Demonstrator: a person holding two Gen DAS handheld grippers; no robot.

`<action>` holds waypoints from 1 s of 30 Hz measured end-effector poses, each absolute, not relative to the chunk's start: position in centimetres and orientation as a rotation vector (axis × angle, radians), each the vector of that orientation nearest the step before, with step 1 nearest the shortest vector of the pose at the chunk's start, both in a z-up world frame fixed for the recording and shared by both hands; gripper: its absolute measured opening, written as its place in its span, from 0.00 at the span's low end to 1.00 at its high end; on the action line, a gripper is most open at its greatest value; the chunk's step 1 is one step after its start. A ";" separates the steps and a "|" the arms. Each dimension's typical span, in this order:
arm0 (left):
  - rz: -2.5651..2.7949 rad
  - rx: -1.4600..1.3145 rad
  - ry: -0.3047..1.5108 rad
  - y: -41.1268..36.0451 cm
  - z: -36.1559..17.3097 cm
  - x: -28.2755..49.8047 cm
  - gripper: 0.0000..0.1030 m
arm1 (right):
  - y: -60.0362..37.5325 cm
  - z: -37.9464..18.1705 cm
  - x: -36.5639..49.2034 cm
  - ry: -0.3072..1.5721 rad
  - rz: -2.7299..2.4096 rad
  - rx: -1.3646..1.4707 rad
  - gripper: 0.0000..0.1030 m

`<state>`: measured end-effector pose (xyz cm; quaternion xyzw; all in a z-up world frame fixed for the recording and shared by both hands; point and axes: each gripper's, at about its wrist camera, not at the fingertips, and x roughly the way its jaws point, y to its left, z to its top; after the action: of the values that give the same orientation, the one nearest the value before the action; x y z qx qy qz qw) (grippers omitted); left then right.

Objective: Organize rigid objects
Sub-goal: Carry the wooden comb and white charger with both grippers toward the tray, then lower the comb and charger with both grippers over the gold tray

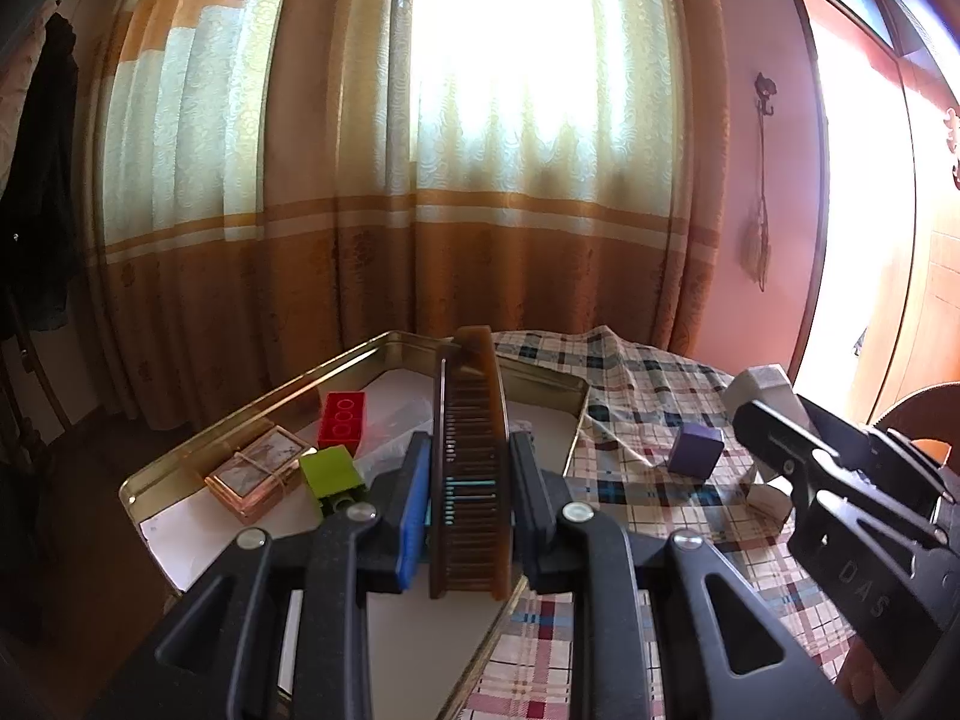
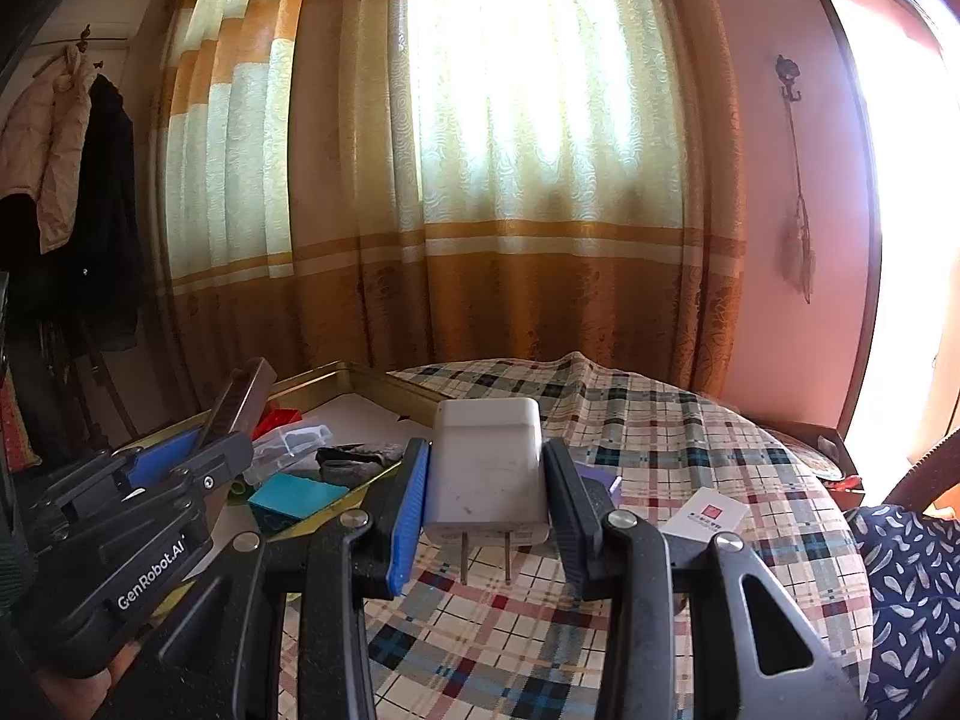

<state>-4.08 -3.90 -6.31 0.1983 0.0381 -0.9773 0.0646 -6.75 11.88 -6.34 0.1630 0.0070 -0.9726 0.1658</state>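
Left tool (image 1: 469, 504) clamped on a brown comb (image 1: 474, 468), held edge-up over the gold tray (image 1: 360, 354) at the bench's left edge. Right tool (image 2: 486, 498) clamped on a white charger plug (image 2: 487, 468), prongs toward the camera, above the plaid cloth (image 2: 660, 420). Tray holds a red brick (image 1: 342, 423), green brick (image 1: 332, 471), tied box (image 1: 258, 471). Purple cube (image 1: 696, 450) sits on the cloth just beside the tray.

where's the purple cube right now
In the left wrist view the purple cube sits on the plaid tablecloth, right of the gold tray and just left of the right gripper holding the white charger.
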 end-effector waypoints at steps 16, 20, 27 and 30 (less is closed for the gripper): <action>-2.937 0.577 0.154 -5.3 -6.2 -3.4 0.23 | 11.0 -6.4 -6.4 0.014 -2.754 0.470 0.40; -2.928 0.580 0.164 -5.9 -6.3 -3.3 0.23 | 10.6 -6.3 -6.3 0.008 -2.743 0.470 0.40; -2.913 0.579 0.164 -6.5 -6.3 -3.4 0.23 | 9.7 -6.3 -6.2 -0.009 -2.738 0.470 0.40; -2.901 0.586 0.171 -6.9 -6.3 -3.6 0.23 | 9.4 -6.2 -6.2 -0.014 -2.735 0.467 0.40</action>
<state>-3.56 -6.92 -6.35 0.1969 0.0575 -0.9747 0.0884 -6.17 9.39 -6.22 0.1657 -0.0048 -0.9691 0.1825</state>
